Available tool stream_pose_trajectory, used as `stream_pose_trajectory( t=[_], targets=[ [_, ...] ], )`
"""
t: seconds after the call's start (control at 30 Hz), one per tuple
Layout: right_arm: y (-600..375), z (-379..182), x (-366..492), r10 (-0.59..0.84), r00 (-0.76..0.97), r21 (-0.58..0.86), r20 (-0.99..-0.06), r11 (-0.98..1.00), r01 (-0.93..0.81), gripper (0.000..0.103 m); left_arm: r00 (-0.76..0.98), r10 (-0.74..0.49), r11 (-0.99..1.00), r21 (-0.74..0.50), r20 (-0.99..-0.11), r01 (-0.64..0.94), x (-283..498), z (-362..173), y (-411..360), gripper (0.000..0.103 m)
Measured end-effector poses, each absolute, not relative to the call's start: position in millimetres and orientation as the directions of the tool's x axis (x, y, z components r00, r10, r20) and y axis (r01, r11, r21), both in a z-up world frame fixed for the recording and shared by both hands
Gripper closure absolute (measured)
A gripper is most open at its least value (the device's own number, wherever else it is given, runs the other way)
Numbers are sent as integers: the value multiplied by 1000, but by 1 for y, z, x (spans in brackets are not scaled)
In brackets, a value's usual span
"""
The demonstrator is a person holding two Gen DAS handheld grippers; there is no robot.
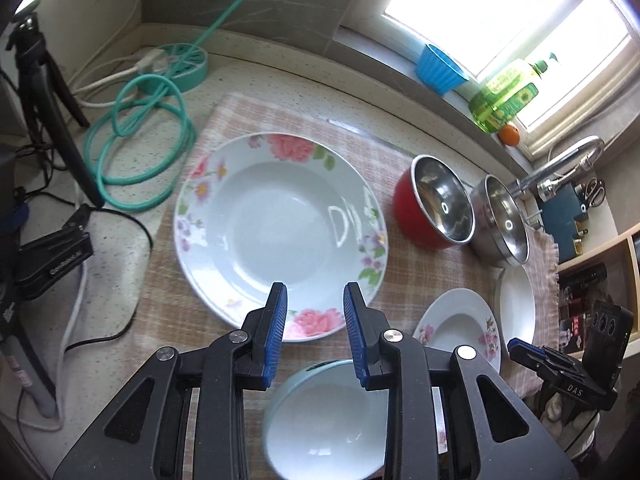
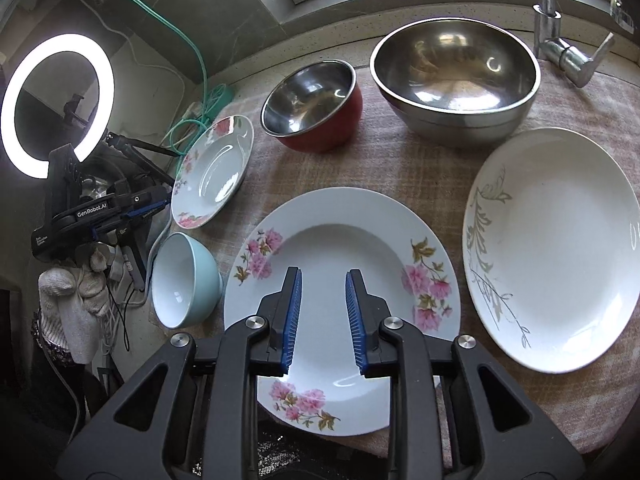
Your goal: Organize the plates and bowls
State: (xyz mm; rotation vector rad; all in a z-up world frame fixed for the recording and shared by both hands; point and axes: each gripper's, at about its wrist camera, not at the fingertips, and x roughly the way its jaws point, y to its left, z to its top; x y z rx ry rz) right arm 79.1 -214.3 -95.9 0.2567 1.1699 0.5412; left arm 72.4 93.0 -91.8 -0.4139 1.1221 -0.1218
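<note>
In the left wrist view my left gripper is open and empty above the near rim of a large floral plate. A light-blue bowl sits under its fingers. In the right wrist view my right gripper is open and empty over a pink-flowered plate. Right of it lies a white plate with a grey leaf pattern. Behind stand a red bowl and a big steel bowl. The blue bowl and the large floral plate lie to the left.
All dishes rest on a pink checked cloth on the counter. A green hose coils at the back left beside a tripod. A ring light glows at left. A tap stands at the back right below the window sill.
</note>
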Motion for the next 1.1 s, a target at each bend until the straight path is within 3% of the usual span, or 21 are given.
stream_pose_trajectory(
  t=[0.47, 1.1],
  targets=[
    [-135, -97, 138, 591, 230, 511, -773, 796, -325, 79, 475, -200, 896, -356, -857, -265, 83, -109, 172, 76],
    [-81, -129, 185, 606, 145, 550, -782, 781, -297, 79, 435, -250, 883, -388, -865, -264, 114, -134, 189, 76]
  ],
)
